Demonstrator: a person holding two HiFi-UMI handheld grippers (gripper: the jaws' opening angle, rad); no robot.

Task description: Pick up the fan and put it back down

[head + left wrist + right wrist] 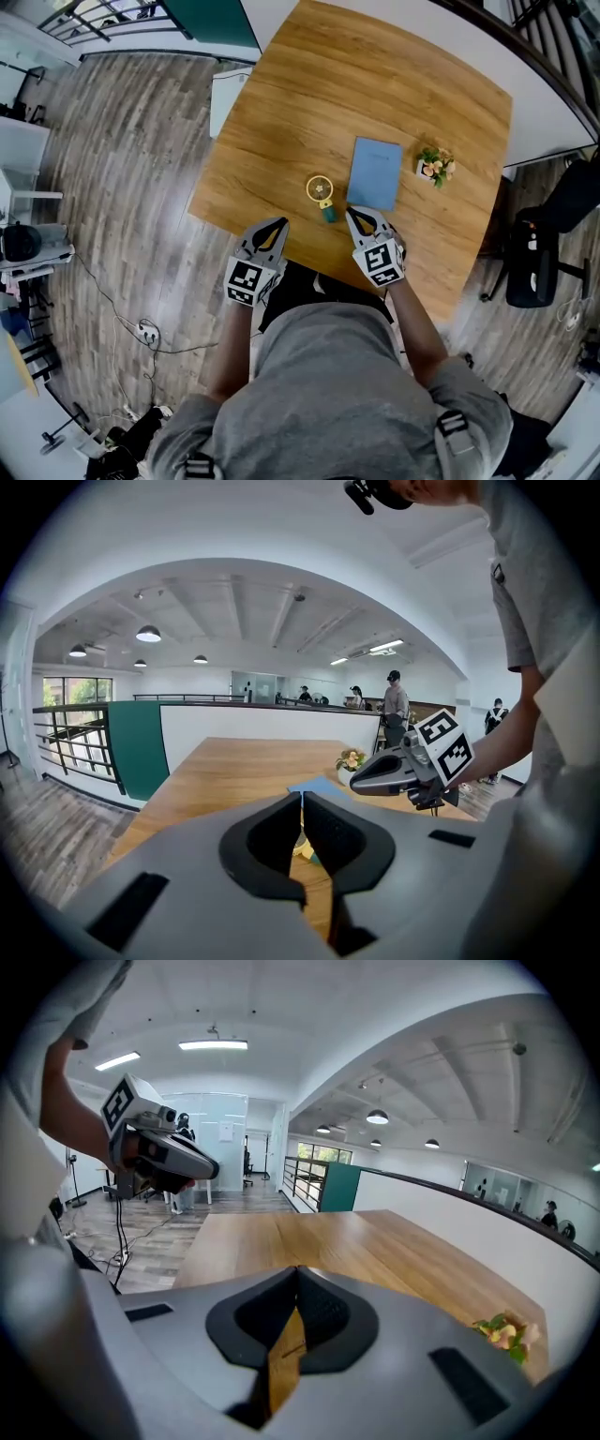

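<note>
Hovering over the near edge of the worktop (309,94), I had my left tool (278,223) and my right tool (353,214) side by side, and both were pinched fully together with nothing between the pads. Each tool's own view showed only bare wood through the slit. The fan (322,194), a little yellow ring on a teal handle, lay on the worktop between the two tips and just beyond them. Its handle end sat just beside the near left corner of the blue booklet (375,173). A flower pot (435,166) stood past the booklet's far side, well clear.

That picture fitted two stories: the fan waiting for a grab, or the fan already set down again and let go. I could not settle which.

Trouble, as I judged it, lay mostly in that narrow gap. Any approach with the jaws this tight would have shoved the fan instead of straddling it, and it looked light enough to skate across the smooth wood. It seemed to lie flat and low, so tips coming in at a slant could have scraped the worktop or ridden over the ring. On the right side, the booklet was close enough that a pad might have caught its corner and dragged it along. With both tools crowding one small thing, they could also have knocked into each other.
</note>
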